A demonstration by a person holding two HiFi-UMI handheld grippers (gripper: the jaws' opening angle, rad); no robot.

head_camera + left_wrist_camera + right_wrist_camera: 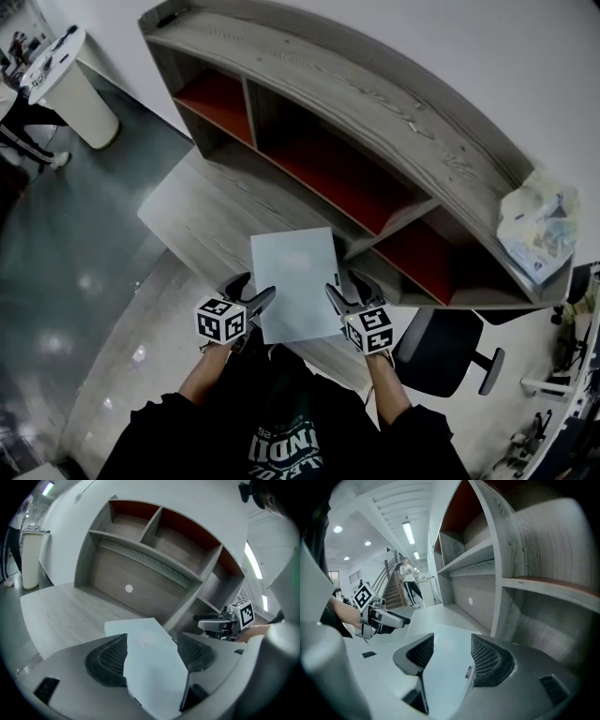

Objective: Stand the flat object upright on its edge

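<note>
Plainly looking down on a thin rectangular panel, pale grey-blue and smooth, with a faint lighter mark near its middle. Lies face up on the grey wood-grain desk, at the front edge, just before the shelf unit with its red-backed compartments. Sits between the left gripper and the right gripper, one at each side edge, close to the near corners. Shows both claws spread wide, with the panel running through each gap and neither pair of pads pressing on it. Cannot tell whether the panel's near edge rests on wood or overhangs, since the grippers cover that part from above. Loses the panel's near end behind the claw bodies in both gripper views. Leaves unclear whether the small tag beside the right claw sits on the panel or on the gripper; too small to read.
</note>
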